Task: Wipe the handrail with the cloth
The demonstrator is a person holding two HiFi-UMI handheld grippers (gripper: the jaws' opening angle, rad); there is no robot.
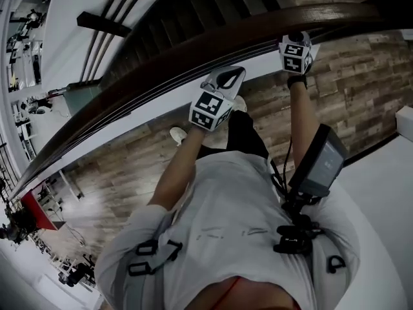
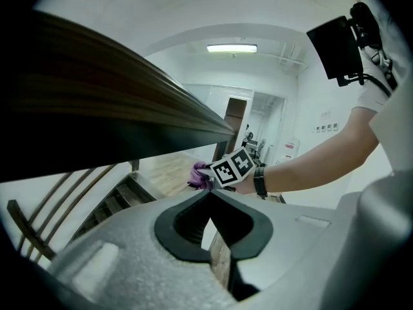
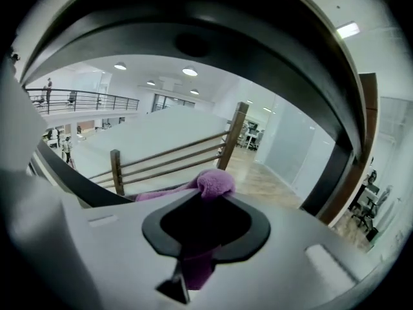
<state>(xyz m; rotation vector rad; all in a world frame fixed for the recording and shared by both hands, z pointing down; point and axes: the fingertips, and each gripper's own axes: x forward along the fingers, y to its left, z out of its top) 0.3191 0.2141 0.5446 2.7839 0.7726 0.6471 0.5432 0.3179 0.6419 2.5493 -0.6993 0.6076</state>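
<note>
The dark wooden handrail [image 1: 161, 66] curves from lower left to upper right in the head view. My right gripper [image 1: 295, 44] is up against its near edge, shut on a purple cloth [image 3: 213, 183] that bulges out past the jaw tips. The rail's underside [image 3: 193, 44] arches just above that cloth. In the left gripper view the right gripper [image 2: 232, 168] and cloth [image 2: 199, 174] sit under the rail [image 2: 97, 108]. My left gripper [image 1: 230, 77] hovers just below the rail, to the left of the right one. Its jaws [image 2: 210, 192] meet at the tips with nothing between them.
Beyond the rail a dark staircase [image 1: 187, 11] drops away, with wooden rails and posts [image 3: 174, 150] alongside. Wood-plank floor [image 1: 361, 76] lies under me. A black screen [image 1: 319, 163] hangs at my chest, and my shoe [image 1: 178, 134] shows below the left gripper.
</note>
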